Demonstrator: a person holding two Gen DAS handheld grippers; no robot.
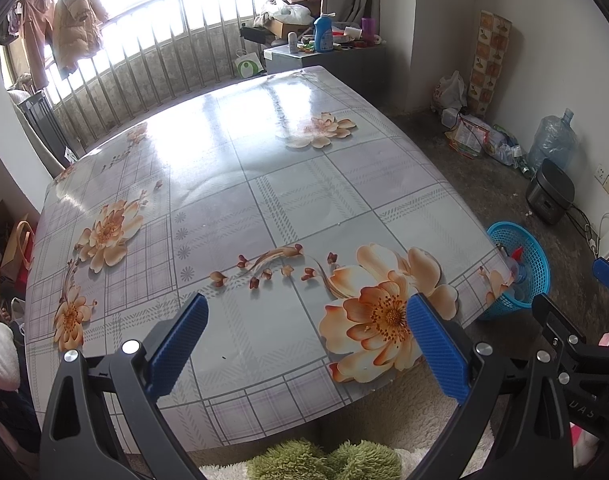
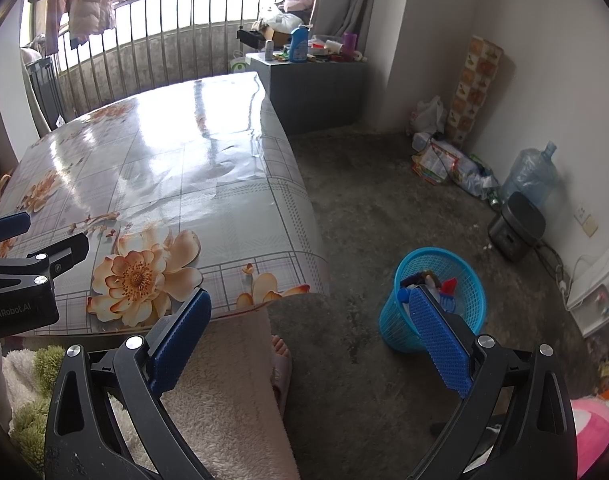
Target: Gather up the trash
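Note:
A blue plastic waste basket (image 2: 394, 322) stands on the floor right of the table and holds several pieces of trash, among them a bottle and a red item (image 2: 448, 285). It also shows in the left wrist view (image 1: 538, 258), partly hidden by the table edge. My left gripper (image 1: 304, 336) is open and empty over the near edge of the flowered table (image 1: 264, 200). My right gripper (image 2: 308, 328) is open and empty, held over the floor and my lap, just left of the basket. No loose trash shows on the tabletop.
A grey cabinet (image 2: 316, 92) with bottles stands behind the table. Bags and a water jug (image 2: 530, 176) lie along the right wall, with a black cooker (image 2: 516, 226). A slippered foot (image 2: 280, 360) is on the floor by the table corner.

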